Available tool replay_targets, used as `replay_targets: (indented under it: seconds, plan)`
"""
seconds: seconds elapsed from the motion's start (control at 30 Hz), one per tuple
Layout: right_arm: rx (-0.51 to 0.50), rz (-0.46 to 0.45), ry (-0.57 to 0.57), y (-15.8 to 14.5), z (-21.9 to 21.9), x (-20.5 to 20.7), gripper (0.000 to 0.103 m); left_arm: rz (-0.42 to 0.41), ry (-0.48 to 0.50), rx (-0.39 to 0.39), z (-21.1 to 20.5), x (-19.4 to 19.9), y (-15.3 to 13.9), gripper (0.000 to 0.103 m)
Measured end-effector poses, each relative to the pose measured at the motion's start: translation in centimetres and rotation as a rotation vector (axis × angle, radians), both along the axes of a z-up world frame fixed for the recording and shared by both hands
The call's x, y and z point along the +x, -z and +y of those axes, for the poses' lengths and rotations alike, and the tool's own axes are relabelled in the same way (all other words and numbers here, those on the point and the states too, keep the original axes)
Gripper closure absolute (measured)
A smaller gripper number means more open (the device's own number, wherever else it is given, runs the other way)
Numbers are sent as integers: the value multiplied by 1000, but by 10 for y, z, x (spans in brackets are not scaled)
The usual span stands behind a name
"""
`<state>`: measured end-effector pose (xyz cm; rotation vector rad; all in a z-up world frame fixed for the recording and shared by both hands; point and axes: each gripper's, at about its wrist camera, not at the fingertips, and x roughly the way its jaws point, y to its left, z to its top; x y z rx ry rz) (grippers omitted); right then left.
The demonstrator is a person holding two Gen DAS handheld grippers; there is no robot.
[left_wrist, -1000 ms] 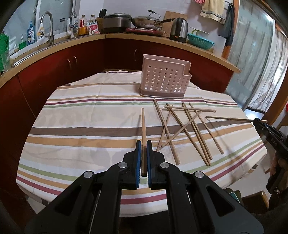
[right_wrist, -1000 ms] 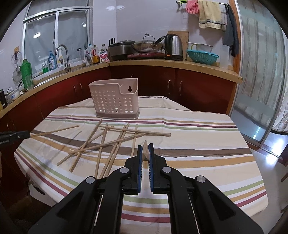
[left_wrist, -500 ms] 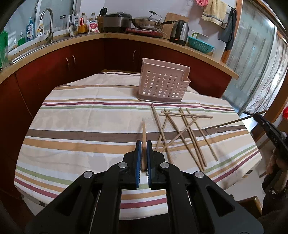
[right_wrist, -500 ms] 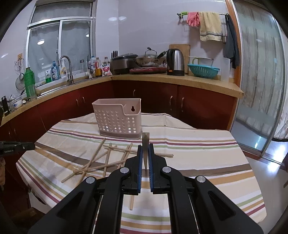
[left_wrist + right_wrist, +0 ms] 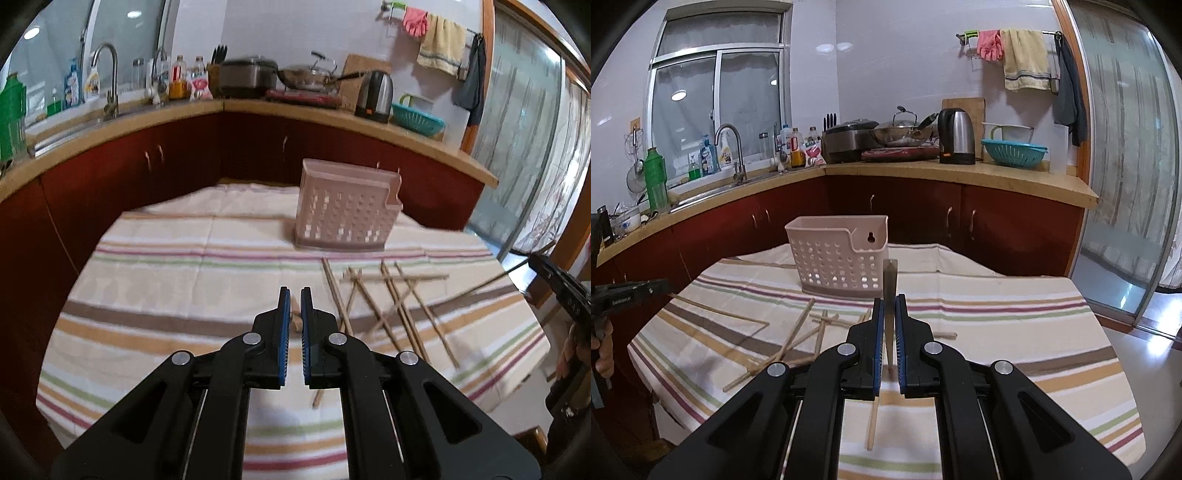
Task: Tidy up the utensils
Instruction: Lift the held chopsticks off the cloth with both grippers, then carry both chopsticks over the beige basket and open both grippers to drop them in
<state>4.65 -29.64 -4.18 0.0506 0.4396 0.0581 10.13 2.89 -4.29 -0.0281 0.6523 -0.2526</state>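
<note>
Two chopsticks are coming up off the table at once, one in each tool. A second ago both sticks were lying close to the striped cloth; now the left gripper point(image 5: 295, 295), clamped on its chopstick point(image 5: 295, 318), is carrying it clear of the cloth, and only a short stub is showing between the blue pads. The right gripper point(image 5: 890, 301), likewise clamped on the right chopstick point(image 5: 889, 275), is holding that one tilted upward, its blunt end rising in front of the pink perforated basket point(image 5: 837, 258). The basket is standing near the far edge of the table point(image 5: 155, 280), upright and, as far as I can see, without chopsticks in it. Several more chopsticks point(image 5: 388, 306) are lying crossed in a loose pile on the cloth between the basket and the near edge. Judging by this, both lifts are succeeding, and the carry toward the basket's open top looks like the step now in hand, with the pile remaining to clear.
</note>
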Motion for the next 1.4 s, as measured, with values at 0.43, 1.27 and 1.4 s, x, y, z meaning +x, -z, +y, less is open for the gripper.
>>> replay_targets:
  seconds: [0.43,1.27,1.4]
  plan:
    - [28,-70,-8,-22,-4,34,96,-149,32,-33,-18,46,-41,97]
    - [138,-203,-82,-84,-2,169,96,-288,146,-115,-46,154,-147,97]
    - [132,-199,-84,-82,2,177,96,-335,138,-88,-51,157,-156,97]
